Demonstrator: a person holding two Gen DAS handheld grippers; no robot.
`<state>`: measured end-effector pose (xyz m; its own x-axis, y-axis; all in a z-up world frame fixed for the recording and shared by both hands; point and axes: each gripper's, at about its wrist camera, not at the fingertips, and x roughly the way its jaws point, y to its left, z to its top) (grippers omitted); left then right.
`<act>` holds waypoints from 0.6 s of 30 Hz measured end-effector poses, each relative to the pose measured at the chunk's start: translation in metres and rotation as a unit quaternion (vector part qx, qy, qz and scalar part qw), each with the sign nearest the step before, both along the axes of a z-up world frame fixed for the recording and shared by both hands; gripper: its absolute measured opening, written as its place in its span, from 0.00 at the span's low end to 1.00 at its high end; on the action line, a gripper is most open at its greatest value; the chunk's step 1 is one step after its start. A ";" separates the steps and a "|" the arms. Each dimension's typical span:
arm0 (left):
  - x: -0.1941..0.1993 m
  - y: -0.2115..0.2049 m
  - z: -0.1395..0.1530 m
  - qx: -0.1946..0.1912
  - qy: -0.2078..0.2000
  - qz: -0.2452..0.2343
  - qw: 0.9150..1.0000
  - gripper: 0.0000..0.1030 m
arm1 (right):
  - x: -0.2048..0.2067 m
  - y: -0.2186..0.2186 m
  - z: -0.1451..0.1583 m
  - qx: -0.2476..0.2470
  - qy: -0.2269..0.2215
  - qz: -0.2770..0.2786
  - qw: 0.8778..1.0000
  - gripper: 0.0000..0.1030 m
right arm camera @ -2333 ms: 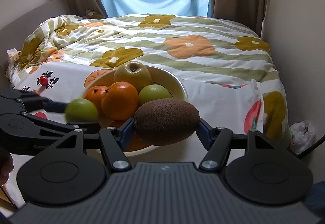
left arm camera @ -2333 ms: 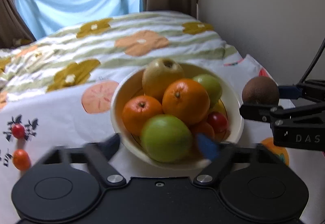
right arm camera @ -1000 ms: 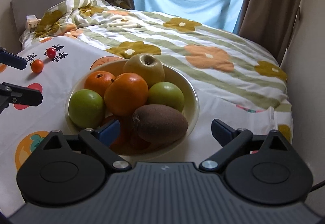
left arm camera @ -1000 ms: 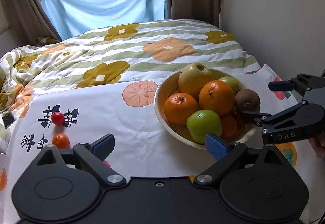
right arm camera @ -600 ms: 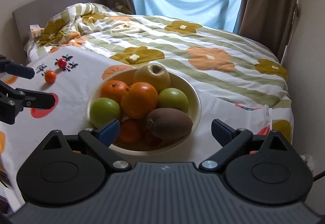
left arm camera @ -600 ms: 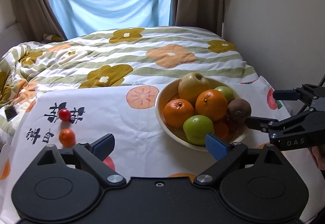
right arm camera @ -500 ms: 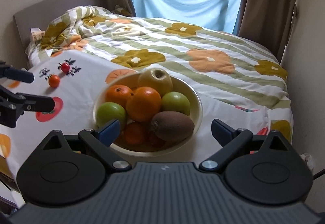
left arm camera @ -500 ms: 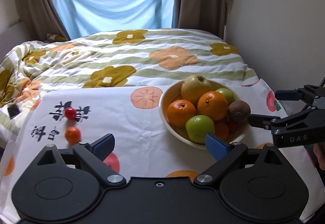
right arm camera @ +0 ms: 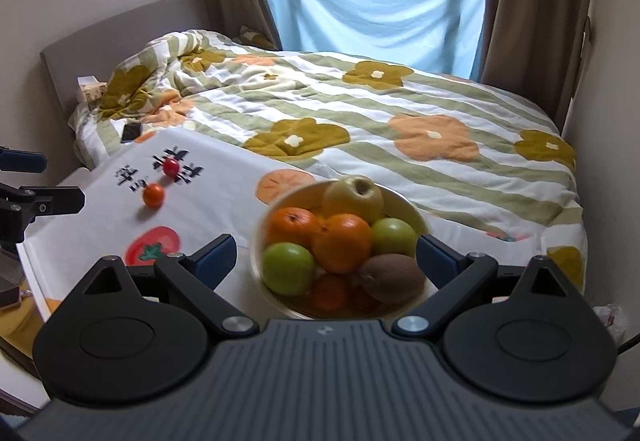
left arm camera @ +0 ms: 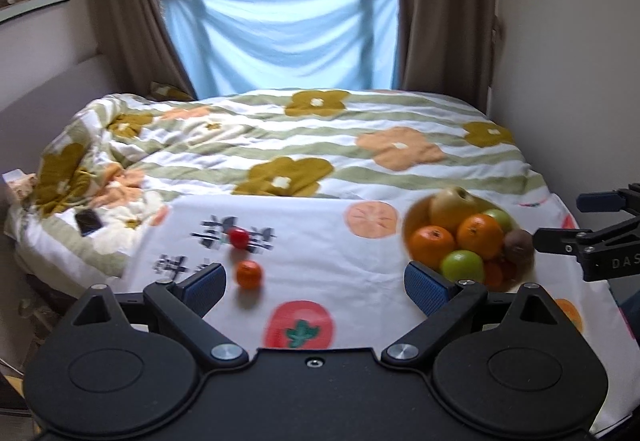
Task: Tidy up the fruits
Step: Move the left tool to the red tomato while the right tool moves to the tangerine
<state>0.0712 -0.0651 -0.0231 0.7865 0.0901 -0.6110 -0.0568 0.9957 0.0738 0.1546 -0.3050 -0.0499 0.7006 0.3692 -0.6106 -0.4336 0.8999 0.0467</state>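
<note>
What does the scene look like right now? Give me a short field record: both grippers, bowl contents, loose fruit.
left hand-held gripper: open, empty, above the cloth
right hand-held gripper: open, empty, facing the bowl
bowl: cream, on the printed cloth
bowl contents: kiwi, two green apples, oranges, a yellow pear at the back, some small fruit underneath
loose fruit: red cherry tomato and small orange fruit, both on the cloth left of the bowl
other: dark phone on the bedding
</note>
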 end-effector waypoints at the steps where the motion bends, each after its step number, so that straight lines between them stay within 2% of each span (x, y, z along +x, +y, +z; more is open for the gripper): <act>1: 0.000 0.007 0.002 0.002 -0.001 0.002 1.000 0.95 | 0.000 0.004 0.002 0.003 0.002 0.002 1.000 1.00; 5: 0.002 0.036 0.008 0.005 -0.004 0.006 1.000 0.95 | -0.001 0.029 0.005 0.012 0.009 0.007 1.000 1.00; 10: 0.017 0.077 0.012 0.009 0.015 0.003 1.000 0.95 | 0.000 0.069 0.005 0.007 0.019 0.006 1.000 1.00; 18: 0.062 0.141 0.000 0.009 0.070 -0.016 0.997 0.95 | 0.017 0.140 -0.009 0.005 0.052 -0.013 0.999 1.00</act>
<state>0.1328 0.0756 -0.0235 0.6957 0.0783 -0.7141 -0.0126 0.9952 0.0969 0.1713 -0.1650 -0.0586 0.6437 0.3579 -0.6764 -0.4021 0.9102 0.0990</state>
